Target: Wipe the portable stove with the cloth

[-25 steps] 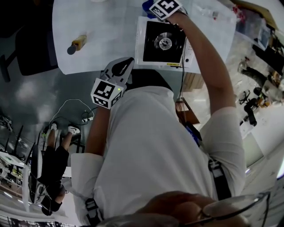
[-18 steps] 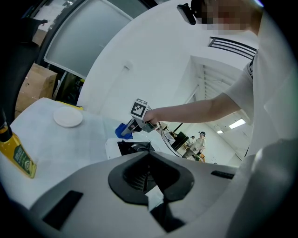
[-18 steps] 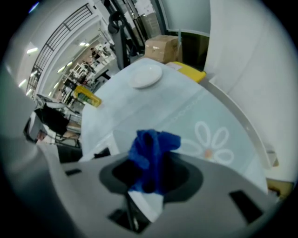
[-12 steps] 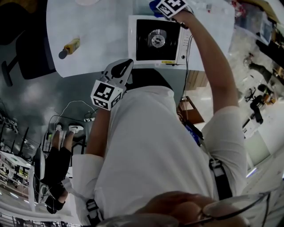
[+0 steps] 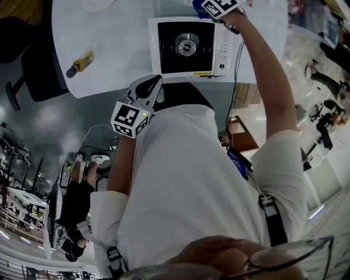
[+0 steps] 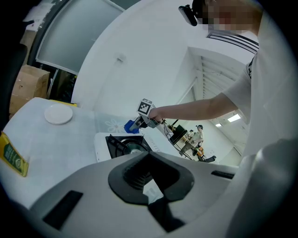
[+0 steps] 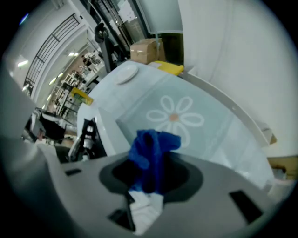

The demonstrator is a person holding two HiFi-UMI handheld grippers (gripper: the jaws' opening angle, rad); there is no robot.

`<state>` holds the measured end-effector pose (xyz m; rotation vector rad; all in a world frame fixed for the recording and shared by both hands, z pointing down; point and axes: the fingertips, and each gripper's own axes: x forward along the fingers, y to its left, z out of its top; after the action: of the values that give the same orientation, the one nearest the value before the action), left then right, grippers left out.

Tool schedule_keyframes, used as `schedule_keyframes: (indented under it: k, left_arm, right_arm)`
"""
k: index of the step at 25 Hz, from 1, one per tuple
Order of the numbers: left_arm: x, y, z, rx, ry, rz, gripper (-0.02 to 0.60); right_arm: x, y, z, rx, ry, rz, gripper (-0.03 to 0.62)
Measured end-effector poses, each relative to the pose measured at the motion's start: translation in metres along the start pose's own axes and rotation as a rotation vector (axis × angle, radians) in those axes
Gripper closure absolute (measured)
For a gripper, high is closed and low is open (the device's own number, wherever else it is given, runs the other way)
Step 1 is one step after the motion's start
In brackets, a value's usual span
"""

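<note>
The portable stove [image 5: 219,49], a white body with a black top and round burner, stands on the white table [image 5: 120,49]. My right gripper [image 5: 210,8] hovers at the stove's far right corner, shut on a blue cloth [image 5: 196,4]. In the right gripper view the cloth [image 7: 151,155] bunches out between the jaws of the right gripper [image 7: 149,179], with the stove [image 7: 93,135] down to the left. My left gripper [image 5: 152,83] is held off the table's near edge by my chest; the left gripper [image 6: 149,179] is shut on nothing and faces the stove [image 6: 123,144].
A yellow bottle [image 5: 81,63] lies on the table's left side. A white plate [image 5: 98,4] sits at the far edge. A pale mat with a flower print [image 7: 174,116] lies beyond the stove. Cardboard boxes [image 7: 146,49] stand past the table.
The head view has shifted, so the table and stove sit lower and further left. The right gripper with the cloth has drifted towards the stove's far right corner. The left gripper has hardly moved.
</note>
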<state>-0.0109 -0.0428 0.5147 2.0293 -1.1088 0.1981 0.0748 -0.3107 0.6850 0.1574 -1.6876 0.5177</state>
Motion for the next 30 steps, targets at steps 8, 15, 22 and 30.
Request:
schedule_keyframes:
  k: [8,15,22,30]
  left_arm:
    - [0.015,-0.018,-0.004,0.012,0.019,-0.011,0.549]
    - [0.025,-0.028,-0.013,0.019,0.044,-0.009,0.549]
    - [0.036,-0.040,-0.011,0.032,0.050,-0.014,0.549]
    - [0.043,-0.050,-0.007,0.054,0.063,-0.020,0.549]
  right_arm:
    - [-0.006,-0.027,-0.029,0.023,-0.004,-0.025,0.435]
    - [-0.013,-0.047,-0.054,0.040,-0.003,-0.041,0.434]
    - [-0.026,-0.068,-0.080,0.023,0.000,-0.089,0.436]
    - [-0.042,-0.073,-0.090,-0.030,-0.032,-0.157,0.436]
